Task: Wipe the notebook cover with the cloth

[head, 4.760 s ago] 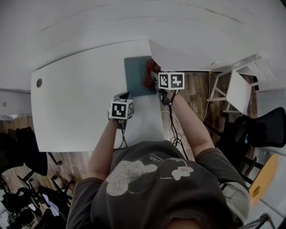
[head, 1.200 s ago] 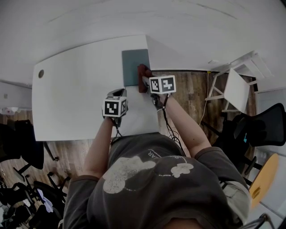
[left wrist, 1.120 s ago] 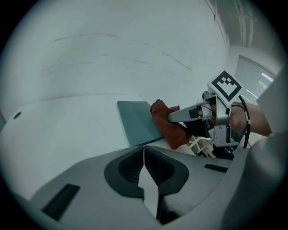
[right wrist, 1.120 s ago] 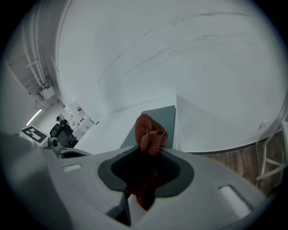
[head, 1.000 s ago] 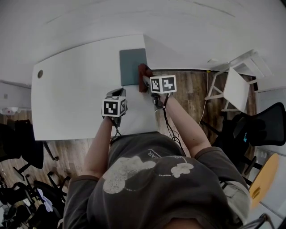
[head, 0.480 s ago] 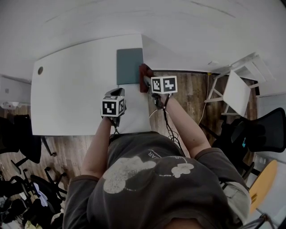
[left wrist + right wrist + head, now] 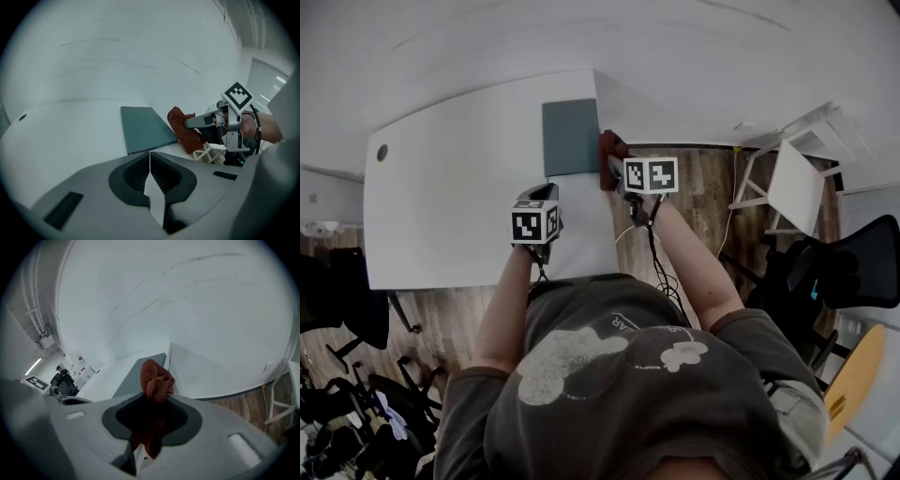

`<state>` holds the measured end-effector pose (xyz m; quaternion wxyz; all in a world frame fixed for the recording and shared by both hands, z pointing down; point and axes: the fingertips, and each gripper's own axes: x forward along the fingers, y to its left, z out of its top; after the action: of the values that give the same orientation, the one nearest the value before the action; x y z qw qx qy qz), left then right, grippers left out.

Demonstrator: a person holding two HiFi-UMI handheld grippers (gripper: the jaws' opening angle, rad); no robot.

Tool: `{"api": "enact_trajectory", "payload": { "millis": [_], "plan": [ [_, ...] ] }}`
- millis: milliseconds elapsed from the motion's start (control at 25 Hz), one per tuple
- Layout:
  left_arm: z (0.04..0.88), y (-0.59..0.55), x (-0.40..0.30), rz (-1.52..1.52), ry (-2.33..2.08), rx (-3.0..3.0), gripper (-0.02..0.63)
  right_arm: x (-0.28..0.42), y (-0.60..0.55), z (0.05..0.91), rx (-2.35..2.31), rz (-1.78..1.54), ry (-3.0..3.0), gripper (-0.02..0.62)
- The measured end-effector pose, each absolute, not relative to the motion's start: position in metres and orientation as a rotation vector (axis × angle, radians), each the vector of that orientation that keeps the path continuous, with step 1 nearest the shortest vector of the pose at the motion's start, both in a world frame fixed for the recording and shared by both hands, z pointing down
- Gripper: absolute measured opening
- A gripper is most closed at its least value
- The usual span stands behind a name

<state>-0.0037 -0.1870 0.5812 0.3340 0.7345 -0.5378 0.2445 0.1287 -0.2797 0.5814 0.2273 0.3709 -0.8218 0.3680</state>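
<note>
A red cloth (image 7: 155,379) is pinched between the jaws of the right gripper (image 7: 615,169), bunched and sticking out past their tips. It is held just beside the right edge of the notebook (image 7: 572,138), at the right edge of the counter (image 7: 459,206); whether cloth and cover touch cannot be told. The notebook lies closed and flat at the counter's far right corner. The left gripper (image 7: 544,197) is held over bare counter nearer the person, its jaws pressed together on nothing.
</note>
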Motion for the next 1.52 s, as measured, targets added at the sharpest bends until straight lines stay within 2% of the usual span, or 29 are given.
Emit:
{"api": "enact_trajectory", "payload": {
  "millis": [400, 1520],
  "plan": [
    [0.571, -0.170, -0.029, 0.639, -1.295, 2.038, -0.003, 0.125, -0.255, 0.558, 1.192, 1.002, -2.220, 0.100],
    [0.549, -0.113, -0.100, 0.489, -1.198, 2.144, -0.003, 0.042, -0.150, 0.551, 1.291, 1.021, -2.188, 0.100]
  ]
}}
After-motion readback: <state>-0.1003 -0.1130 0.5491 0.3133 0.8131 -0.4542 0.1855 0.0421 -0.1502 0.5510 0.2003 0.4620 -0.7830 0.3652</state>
